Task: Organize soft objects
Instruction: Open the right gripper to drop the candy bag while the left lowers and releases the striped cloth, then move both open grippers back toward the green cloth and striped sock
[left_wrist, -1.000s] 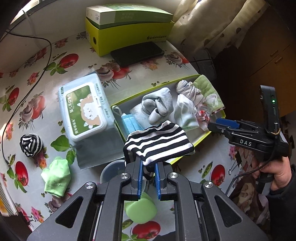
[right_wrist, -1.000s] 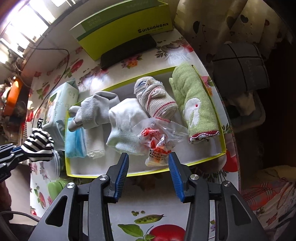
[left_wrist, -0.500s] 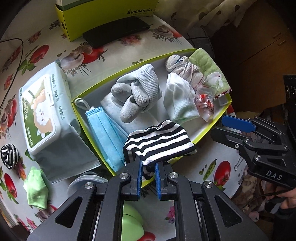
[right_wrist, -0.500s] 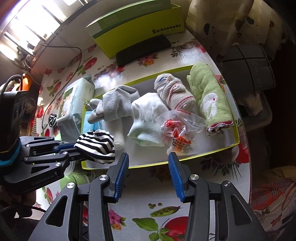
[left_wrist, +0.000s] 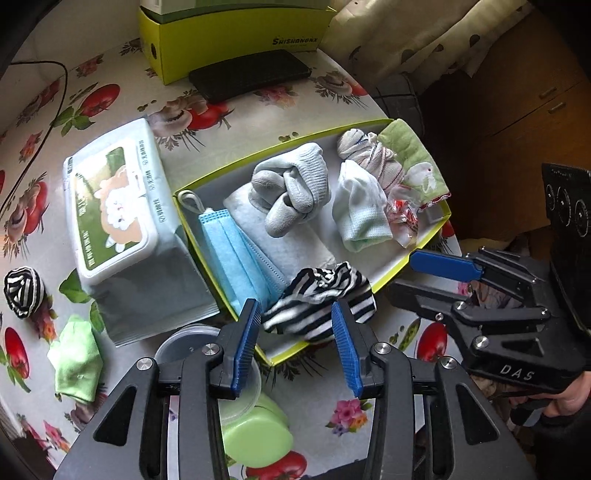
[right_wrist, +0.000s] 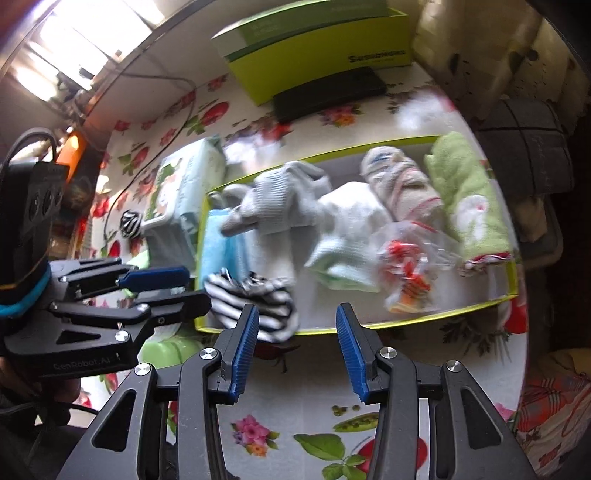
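At the near-left corner of the yellow-green tray (left_wrist: 424, 245), the black-and-white striped sock (left_wrist: 321, 295) lies crumpled, its folds bunched into a loose heap. Part of it rests on the tray floor; its near edge drapes over the tray's near rim. The left gripper (left_wrist: 295, 332) is directly above it with jaws opening; the sock sits between the blue pads (left_wrist: 245, 339) without being pressed by them. Just left of the sock lies a folded blue face mask (left_wrist: 232, 251). Farther in the tray are a grey sock bundle (left_wrist: 291, 188), a white sock (left_wrist: 362, 210), a clear wrapper (left_wrist: 402, 218) and a green towel (left_wrist: 410, 155). The right gripper (right_wrist: 295, 347) hovers near the tray's near rim, jaws partly apart and holding nothing. On the floral tablecloth (left_wrist: 110, 99) to the left sit a wet-wipes pack (left_wrist: 114, 206), a second striped sock ball (left_wrist: 24, 291) and a green cloth (left_wrist: 75, 360).
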